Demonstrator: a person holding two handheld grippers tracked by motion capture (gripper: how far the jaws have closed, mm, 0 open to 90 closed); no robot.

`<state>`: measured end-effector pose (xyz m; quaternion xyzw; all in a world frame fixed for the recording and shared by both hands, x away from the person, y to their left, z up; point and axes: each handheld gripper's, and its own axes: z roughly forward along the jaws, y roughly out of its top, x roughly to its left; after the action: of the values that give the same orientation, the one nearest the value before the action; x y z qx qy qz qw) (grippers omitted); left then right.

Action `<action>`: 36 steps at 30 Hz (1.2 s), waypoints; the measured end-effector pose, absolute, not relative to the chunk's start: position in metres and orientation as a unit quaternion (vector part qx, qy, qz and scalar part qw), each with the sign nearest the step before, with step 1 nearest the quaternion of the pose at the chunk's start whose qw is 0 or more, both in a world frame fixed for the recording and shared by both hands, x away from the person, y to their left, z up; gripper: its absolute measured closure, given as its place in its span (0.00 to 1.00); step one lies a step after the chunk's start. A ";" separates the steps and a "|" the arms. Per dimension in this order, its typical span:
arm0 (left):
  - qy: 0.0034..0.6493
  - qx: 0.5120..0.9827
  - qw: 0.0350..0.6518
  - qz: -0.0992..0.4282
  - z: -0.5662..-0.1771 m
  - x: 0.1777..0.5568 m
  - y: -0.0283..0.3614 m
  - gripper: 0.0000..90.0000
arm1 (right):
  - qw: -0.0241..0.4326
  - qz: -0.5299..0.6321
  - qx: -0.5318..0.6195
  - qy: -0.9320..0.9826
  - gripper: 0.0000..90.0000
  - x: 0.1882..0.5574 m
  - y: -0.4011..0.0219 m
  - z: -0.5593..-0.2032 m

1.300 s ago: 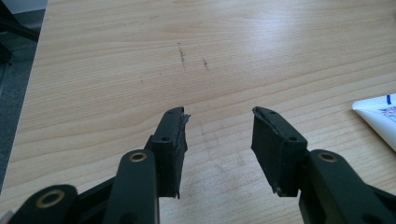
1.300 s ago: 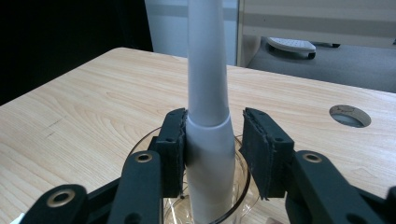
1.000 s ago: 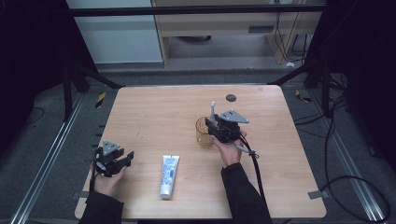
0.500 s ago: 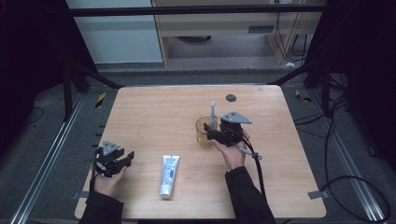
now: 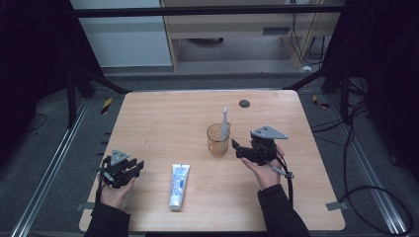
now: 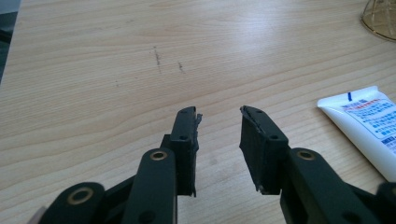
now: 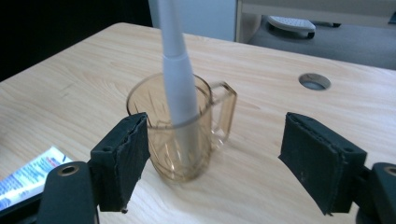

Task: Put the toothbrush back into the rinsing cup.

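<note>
An amber see-through cup (image 5: pixel 218 139) with a handle stands mid-table, and a white toothbrush (image 5: pixel 224 123) leans upright in it. My right gripper (image 5: pixel 235 147) sits just right of the cup and points at it. Its jaws have just been opening and stand wide with nothing between them; the cup (image 7: pixel 173 140) and toothbrush (image 7: pixel 177 79) are ahead of the pads. A white toothpaste tube (image 5: pixel 179 185) lies flat near the front edge. My left gripper (image 5: pixel 139 166) rests at the front left, open. Its jaws (image 6: pixel 219 114) have just been closing on nothing, with the tube (image 6: pixel 369 126) to their right.
A round cable hole (image 5: pixel 244 103) sits in the wooden table (image 5: pixel 163 118) at the back right. Black frame rails and cables run along the floor on both sides of the table. A person's hands and dark sleeves come in from the front edge.
My right gripper has drawn back to the right, away from the cup, with its jaws spread. The toothbrush stays standing in the cup. The left hand has kept its place.
</note>
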<state>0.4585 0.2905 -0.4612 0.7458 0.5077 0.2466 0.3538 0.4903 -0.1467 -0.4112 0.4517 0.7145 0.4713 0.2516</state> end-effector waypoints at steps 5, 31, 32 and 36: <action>0.502 0.752 0.355 0.240 -0.460 0.455 0.286 0.82 | 0.254 0.458 0.461 0.716 0.26 0.481 -0.169 -0.416; 0.440 0.813 0.344 0.167 -0.464 0.428 0.253 0.99 | 0.246 0.416 0.487 0.728 0.41 0.448 -0.221 -0.452; 0.439 0.814 0.343 0.165 -0.464 0.427 0.251 0.99 | 0.245 0.416 0.487 0.727 0.41 0.448 -0.221 -0.453; 0.428 0.823 0.339 0.155 -0.466 0.422 0.246 0.99 | 0.241 0.418 0.489 0.726 0.42 0.446 -0.222 -0.454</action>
<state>0.4225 0.2458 -0.4659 0.8232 0.4281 0.1555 0.3391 0.4464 -0.2216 -0.4541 0.4893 0.7264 0.4182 0.2411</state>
